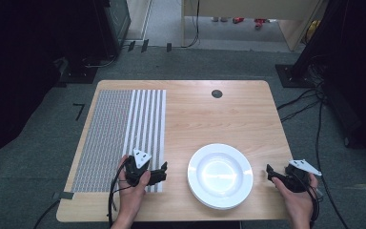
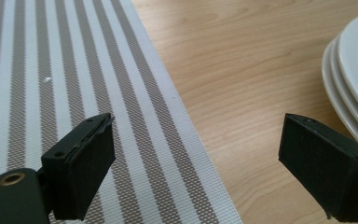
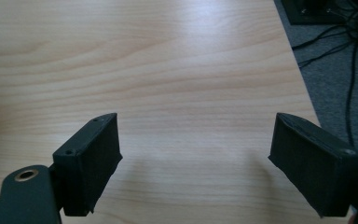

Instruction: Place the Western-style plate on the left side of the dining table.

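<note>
Right now both tools rest low near the table's (image 1: 205, 114) front edge, jaws spread wide and empty: the left gripper (image 1: 161, 172) over the striped placemat's (image 1: 124, 129) near corner, the right gripper (image 1: 270, 172) over bare wood. Between them sits a stack of white plates (image 1: 220, 175), just beside the left gripper. These look stiff, glazed, slippery and breakable; the raised rim seems the safest hold, taken firmly.

White plates (image 1: 220, 175), grey-and-white striped mat (image 1: 124, 133), black tools.
</note>
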Action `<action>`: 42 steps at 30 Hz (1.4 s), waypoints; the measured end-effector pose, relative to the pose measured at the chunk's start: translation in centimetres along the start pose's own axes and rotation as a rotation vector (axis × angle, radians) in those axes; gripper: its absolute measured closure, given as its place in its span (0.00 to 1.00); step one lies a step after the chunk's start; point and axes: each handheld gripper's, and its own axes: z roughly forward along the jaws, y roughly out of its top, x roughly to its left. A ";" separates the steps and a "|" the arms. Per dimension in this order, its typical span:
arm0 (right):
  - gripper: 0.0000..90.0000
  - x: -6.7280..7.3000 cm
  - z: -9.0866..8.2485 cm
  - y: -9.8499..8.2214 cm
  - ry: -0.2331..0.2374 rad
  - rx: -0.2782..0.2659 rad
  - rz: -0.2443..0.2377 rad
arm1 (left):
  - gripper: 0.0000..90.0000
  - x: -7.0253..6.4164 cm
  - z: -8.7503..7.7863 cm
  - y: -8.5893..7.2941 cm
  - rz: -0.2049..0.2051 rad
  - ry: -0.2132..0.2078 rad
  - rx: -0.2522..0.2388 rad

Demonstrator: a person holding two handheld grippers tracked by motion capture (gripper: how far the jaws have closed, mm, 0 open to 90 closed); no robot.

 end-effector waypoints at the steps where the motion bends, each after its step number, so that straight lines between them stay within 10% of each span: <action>1: 0.18 0.1 -0.1 0.1 0.010 -0.005 0.004 | 0.12 -0.2 0.1 -0.1 0.003 -0.008 0.005; 24: 0.25 3.9 -1.8 1.3 0.127 -0.066 0.014 | 0.12 -2.5 0.9 -0.3 -0.025 -0.110 0.016; 42: 0.70 5.4 -2.4 1.1 0.395 -0.051 0.084 | 0.25 -4.4 1.4 -0.6 -0.047 -0.257 0.036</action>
